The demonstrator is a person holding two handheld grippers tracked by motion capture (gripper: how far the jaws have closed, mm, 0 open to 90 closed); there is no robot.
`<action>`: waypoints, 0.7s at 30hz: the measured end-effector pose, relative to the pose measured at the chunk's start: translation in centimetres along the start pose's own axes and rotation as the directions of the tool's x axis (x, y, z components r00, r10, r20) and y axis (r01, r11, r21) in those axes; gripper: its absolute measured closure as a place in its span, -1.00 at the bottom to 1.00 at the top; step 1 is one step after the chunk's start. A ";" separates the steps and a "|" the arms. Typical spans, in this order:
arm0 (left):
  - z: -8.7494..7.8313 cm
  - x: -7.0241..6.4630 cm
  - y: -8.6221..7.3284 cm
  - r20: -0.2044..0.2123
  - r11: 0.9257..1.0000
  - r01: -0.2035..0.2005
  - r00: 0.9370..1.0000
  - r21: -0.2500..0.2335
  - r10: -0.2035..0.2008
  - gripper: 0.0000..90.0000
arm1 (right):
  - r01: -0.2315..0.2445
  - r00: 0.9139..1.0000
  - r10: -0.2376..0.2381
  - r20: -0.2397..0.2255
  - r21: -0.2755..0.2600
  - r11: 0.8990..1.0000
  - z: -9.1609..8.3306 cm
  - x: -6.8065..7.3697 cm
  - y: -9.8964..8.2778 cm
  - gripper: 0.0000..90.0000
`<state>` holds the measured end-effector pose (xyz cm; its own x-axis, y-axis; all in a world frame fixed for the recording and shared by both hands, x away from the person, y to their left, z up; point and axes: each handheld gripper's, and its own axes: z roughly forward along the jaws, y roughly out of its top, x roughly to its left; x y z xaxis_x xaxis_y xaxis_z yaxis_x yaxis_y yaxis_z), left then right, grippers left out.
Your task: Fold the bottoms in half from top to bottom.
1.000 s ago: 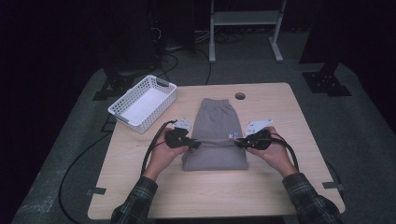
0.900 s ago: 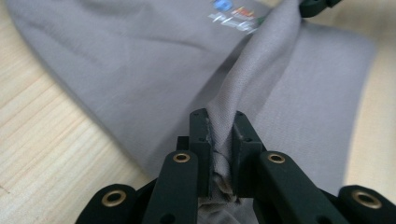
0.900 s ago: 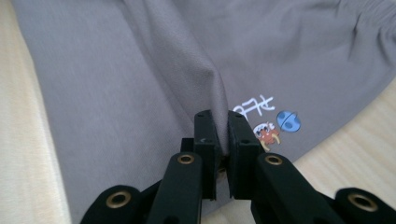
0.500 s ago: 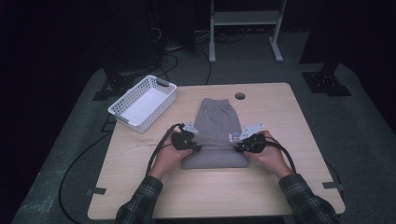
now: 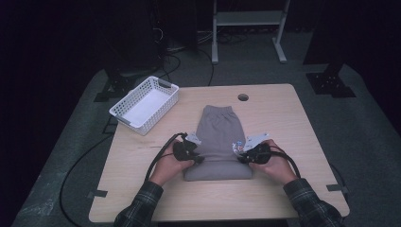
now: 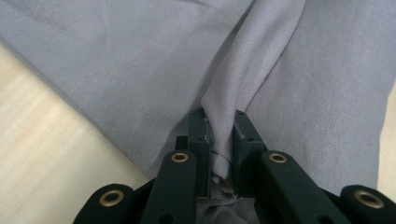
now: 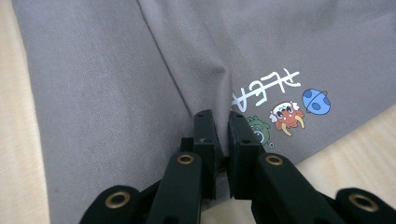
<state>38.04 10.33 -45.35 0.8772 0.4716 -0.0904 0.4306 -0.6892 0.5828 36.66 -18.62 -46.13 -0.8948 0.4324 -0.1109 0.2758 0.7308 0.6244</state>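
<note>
**Both grippers pinching the grey shorts**

Going left to right on the high view: the white basket (image 5: pixel 144 105) sits on the far left part of the table (image 5: pixel 283 123), well apart from everything else. Next comes the left gripper (image 5: pixel 198 159), clamped on a raised fold of the grey shorts (image 5: pixel 218 137) at their left edge. Its own view shows the cloth squeezed up between the black jaws. The shorts lie flat in the middle of the table, waistband pointing away from the person. On the right edge, the right gripper (image 5: pixel 240 158) is closed on the fabric too, right next to a little cartoon print (image 7: pixel 280 105) with white lettering.
</note>
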 end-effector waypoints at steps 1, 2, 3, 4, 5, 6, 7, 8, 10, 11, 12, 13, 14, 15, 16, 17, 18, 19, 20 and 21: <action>-0.1 -0.2 -0.1 0.008 1.000 -0.001 1.000 0.002 0.001 0.78 | 0.001 1.000 -0.001 -0.006 0.002 1.000 -0.1 0.2 0.0 0.84; -0.1 -0.4 -0.3 0.011 1.000 0.000 1.000 0.000 0.000 0.78 | 0.005 1.000 -0.005 -0.010 0.005 1.000 -0.1 0.4 0.0 0.84; -0.2 -0.6 -0.4 0.010 1.000 0.003 1.000 0.000 -0.003 0.77 | 0.009 1.000 -0.009 -0.011 0.008 1.000 -0.2 0.6 0.0 0.84; -0.3 -0.7 -0.6 0.010 1.000 0.002 1.000 0.004 -0.002 0.77 | 0.010 1.000 -0.010 -0.014 0.007 1.000 -0.2 0.8 -0.1 0.84; -0.3 -0.9 -0.7 0.011 1.000 0.002 1.000 0.002 -0.003 0.77 | 0.010 1.000 -0.010 -0.018 0.007 1.000 -0.3 0.9 -0.1 0.84; -0.4 -1.1 -0.8 0.011 1.000 -0.001 1.000 0.004 0.001 0.77 | 0.011 1.000 -0.011 -0.020 0.006 1.000 -0.3 1.1 -0.1 0.84; -0.4 -1.4 -0.9 0.013 1.000 0.000 1.000 0.004 0.000 0.77 | 0.012 1.000 -0.012 -0.024 0.007 1.000 -0.4 1.3 -0.2 0.84; -0.5 -1.6 -1.0 0.016 1.000 -0.002 1.000 0.007 0.002 0.77 | 0.013 1.000 -0.013 -0.027 0.007 1.000 -0.5 1.5 -0.3 0.84; -0.6 -2.0 -1.2 0.022 1.000 -0.011 1.000 0.014 0.011 0.76 | 0.017 0.999 -0.017 -0.034 0.010 1.000 -0.7 2.0 -0.4 0.84; -0.7 -2.3 -1.4 0.026 1.000 -0.012 1.000 0.015 0.012 0.76 | 0.015 0.999 -0.014 -0.040 0.011 1.000 -0.8 2.2 -0.5 0.84; -0.7 -2.5 -1.5 0.028 1.000 -0.017 0.999 0.016 0.016 0.76 | 0.019 0.999 -0.018 -0.046 0.009 1.000 -0.9 2.5 -0.6 0.84; -0.8 -2.8 -1.6 0.031 1.000 -0.019 0.999 0.020 0.018 0.76 | 0.015 0.999 -0.015 -0.052 0.010 1.000 -1.0 2.7 -0.7 0.84; -0.9 -3.1 -1.7 0.034 0.999 -0.022 0.999 0.023 0.021 0.76 | 0.016 0.998 -0.015 -0.058 0.010 1.000 -1.2 2.9 -0.8 0.84; -0.9 -3.4 -1.8 0.037 0.999 -0.028 0.999 0.025 0.027 0.76 | 0.014 0.998 -0.014 -0.063 0.011 1.000 -1.3 3.2 -0.9 0.84; -1.0 -3.7 -1.9 0.042 0.999 -0.034 0.999 0.029 0.033 0.76 | 0.015 0.998 -0.014 -0.068 0.012 1.000 -1.4 3.4 -1.0 0.84; -1.0 -3.9 -2.0 0.046 0.999 -0.034 0.998 0.030 0.033 0.76 | 0.022 0.997 -0.021 -0.074 0.013 1.000 -1.6 3.7 -1.1 0.84; -1.1 -4.2 -2.1 0.050 0.999 -0.037 0.998 0.029 0.035 0.76 | 0.024 0.997 -0.023 -0.077 0.014 1.000 -1.7 3.9 -1.2 0.84; -1.1 -4.5 -2.3 0.053 0.999 -0.041 0.998 0.031 0.040 0.76 | 0.027 0.996 -0.025 -0.081 0.013 1.000 -1.8 4.1 -1.3 0.84; -1.2 -4.7 -2.4 0.056 0.998 -0.045 0.998 0.035 0.043 0.76 | 0.028 0.996 -0.026 -0.084 0.015 1.000 -1.9 4.4 -1.4 0.84; -1.3 -5.0 -2.5 0.060 0.998 -0.050 0.997 0.036 0.048 0.76 | 0.033 0.996 -0.031 -0.088 0.017 0.999 -2.0 4.6 -1.5 0.84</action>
<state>32.33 10.39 -45.34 0.9082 0.4037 -0.1109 0.3931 -0.7313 0.5573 31.39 -18.77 -46.00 -0.9303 0.3616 -0.0620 0.2523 0.7532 0.6074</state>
